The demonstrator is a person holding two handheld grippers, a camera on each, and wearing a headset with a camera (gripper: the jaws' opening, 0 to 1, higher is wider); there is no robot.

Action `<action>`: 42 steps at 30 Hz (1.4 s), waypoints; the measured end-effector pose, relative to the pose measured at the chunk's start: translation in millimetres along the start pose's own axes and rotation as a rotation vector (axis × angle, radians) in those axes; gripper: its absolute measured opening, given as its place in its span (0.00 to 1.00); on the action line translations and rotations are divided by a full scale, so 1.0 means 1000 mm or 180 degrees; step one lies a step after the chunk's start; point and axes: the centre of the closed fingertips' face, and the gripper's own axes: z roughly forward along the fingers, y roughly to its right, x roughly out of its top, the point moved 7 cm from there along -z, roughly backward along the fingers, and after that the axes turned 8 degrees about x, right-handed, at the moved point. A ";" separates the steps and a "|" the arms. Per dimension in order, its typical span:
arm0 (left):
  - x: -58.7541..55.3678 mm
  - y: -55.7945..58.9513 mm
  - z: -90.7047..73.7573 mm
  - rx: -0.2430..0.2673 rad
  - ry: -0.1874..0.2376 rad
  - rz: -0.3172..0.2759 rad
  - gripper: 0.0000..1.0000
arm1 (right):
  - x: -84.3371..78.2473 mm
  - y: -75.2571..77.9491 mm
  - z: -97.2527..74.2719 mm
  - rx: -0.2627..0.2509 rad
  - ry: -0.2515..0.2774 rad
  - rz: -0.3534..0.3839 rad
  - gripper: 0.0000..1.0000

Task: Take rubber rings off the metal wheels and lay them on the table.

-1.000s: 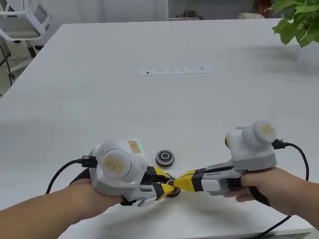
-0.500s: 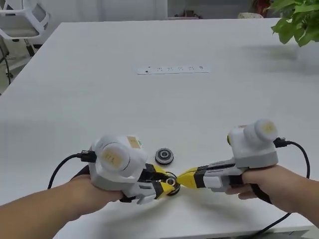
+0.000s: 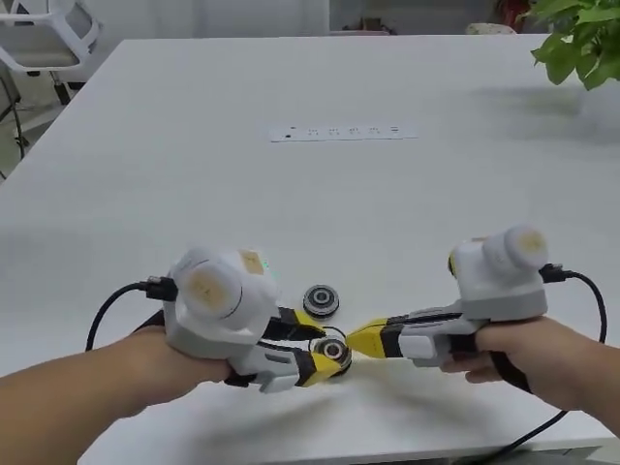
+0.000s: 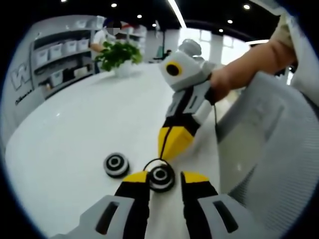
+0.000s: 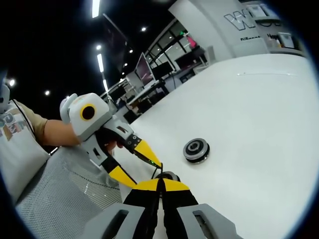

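A small metal wheel (image 3: pixel 332 352) sits between the jaws of my left gripper (image 3: pixel 325 347), low over the white table (image 3: pixel 310 213) near its front edge. My left gripper (image 4: pixel 163 175) is shut on this wheel (image 4: pixel 161 179). A thin black rubber ring (image 4: pixel 155 162) loops from the wheel's rim to the yellow tip of my right gripper (image 4: pixel 169 149). The right gripper (image 5: pixel 159 183) is shut on the ring, with the held wheel (image 5: pixel 169 176) just beyond its tips. A second wheel (image 3: pixel 321 300) lies flat on the table just behind, still wearing its black ring (image 5: pixel 196 150).
A white power strip (image 3: pixel 334 132) lies at the table's middle. A potted plant (image 3: pixel 576 39) stands at the far right corner and a chair (image 3: pixel 44 39) at the far left. Black cables trail from both grippers toward the front edge.
My right gripper has drawn back slightly to the right, and the ring now stands off the held wheel as a thin loop. The loose wheel has not moved.
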 end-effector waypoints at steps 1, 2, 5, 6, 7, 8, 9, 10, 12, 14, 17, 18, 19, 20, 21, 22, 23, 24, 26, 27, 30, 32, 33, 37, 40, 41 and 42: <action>0.001 0.000 -0.001 -0.0002 0.0004 -0.0007 0.26 | 0.000 -0.001 0.000 0.0004 0.0005 -0.0002 0.00; 0.002 0.001 -0.003 -0.0001 0.0010 -0.0006 0.27 | 0.001 -0.003 0.000 0.0011 0.0012 -0.0004 0.00; 0.005 0.000 -0.009 0.0006 0.0056 0.0006 0.29 | 0.002 -0.006 0.001 0.0024 0.0017 -0.0010 0.00; 0.006 0.000 -0.011 0.0007 0.0066 0.0001 0.30 | 0.003 -0.007 0.001 0.0030 0.0017 -0.0012 0.00; 0.007 -0.001 -0.014 0.0012 0.0085 -0.0007 0.30 | 0.004 -0.008 0.001 0.0038 0.0018 -0.0016 0.00; 0.007 -0.001 -0.016 0.0018 0.0100 -0.0017 0.31 | 0.005 -0.009 0.001 0.0043 0.0019 -0.0021 0.00; 0.008 -0.002 -0.019 0.0023 0.0122 -0.0036 0.32 | 0.006 -0.010 0.001 0.0052 0.0022 -0.0029 0.00; 0.008 -0.003 -0.021 0.0031 0.0133 -0.0046 0.33 | 0.007 -0.011 0.001 0.0057 0.0023 -0.0035 0.00; 0.009 -0.004 -0.027 0.0052 0.0155 -0.0070 0.35 | 0.009 -0.012 0.001 0.0068 0.0034 -0.0038 0.00; 0.010 -0.006 -0.032 0.0074 0.0187 -0.0088 0.37 | 0.012 -0.012 0.001 0.0079 0.0053 -0.0041 0.00; 0.011 -0.010 -0.042 0.0132 0.0249 -0.0143 0.39 | 0.015 -0.011 0.001 0.0095 0.0058 -0.0052 0.00; 0.010 -0.011 -0.045 0.0157 0.0267 -0.0160 0.41 | 0.017 -0.012 0.002 0.0098 0.0054 -0.0063 0.00; 0.010 -0.013 -0.047 0.0173 0.0279 -0.0172 0.42 | 0.018 -0.012 0.002 0.0102 0.0050 -0.0067 0.00; 0.010 -0.014 -0.049 0.0191 0.0289 -0.0182 0.43 | 0.019 -0.012 0.003 0.0105 0.0047 -0.0072 0.00; 0.009 -0.016 -0.053 0.0224 0.0306 -0.0198 0.44 | 0.020 -0.012 0.004 0.0109 0.0045 -0.0082 0.00; 0.008 -0.017 -0.055 0.0239 0.0316 -0.0212 0.45 | 0.022 -0.012 0.005 0.0112 0.0043 -0.0087 0.00; 0.008 -0.018 -0.058 0.0262 0.0339 -0.0243 0.46 | 0.024 -0.009 0.005 0.0119 0.0039 -0.0094 0.00; 0.008 -0.019 -0.060 0.0277 0.0350 -0.0256 0.47 | 0.025 -0.009 0.006 0.0123 0.0036 -0.0102 0.00; 0.007 -0.022 -0.065 0.0315 0.0376 -0.0304 0.47 | 0.027 -0.009 0.008 0.0134 0.0027 -0.0115 0.00; 0.006 -0.023 -0.067 0.0340 0.0395 -0.0340 0.48 | 0.029 -0.008 0.010 0.0138 0.0020 -0.0124 0.00; 0.004 -0.025 -0.074 0.0383 0.0413 -0.0386 0.49 | 0.032 -0.008 0.014 0.0149 0.0003 -0.0135 0.00; 0.001 -0.027 -0.077 0.0394 0.0412 -0.0414 0.51 | 0.033 -0.009 0.019 0.0156 -0.0017 -0.0146 0.00; -0.001 -0.026 -0.079 0.0385 0.0398 -0.0415 0.52 | 0.034 -0.008 0.019 0.0158 -0.0026 -0.0150 0.00; -0.009 -0.025 -0.085 0.0392 0.0352 -0.0491 0.56 | 0.036 -0.008 0.026 0.0182 -0.0041 -0.0166 0.00; -0.015 -0.024 -0.089 0.0401 0.0359 -0.0580 0.55 | 0.035 -0.009 0.033 0.0199 -0.0077 -0.0176 0.00; -0.016 -0.024 -0.090 0.0408 0.0359 -0.0592 0.55 | 0.035 -0.009 0.034 0.0199 -0.0098 -0.0184 0.00; -0.017 -0.023 -0.091 0.0413 0.0365 -0.0600 0.55 | 0.034 -0.009 0.036 0.0197 -0.0125 -0.0194 0.00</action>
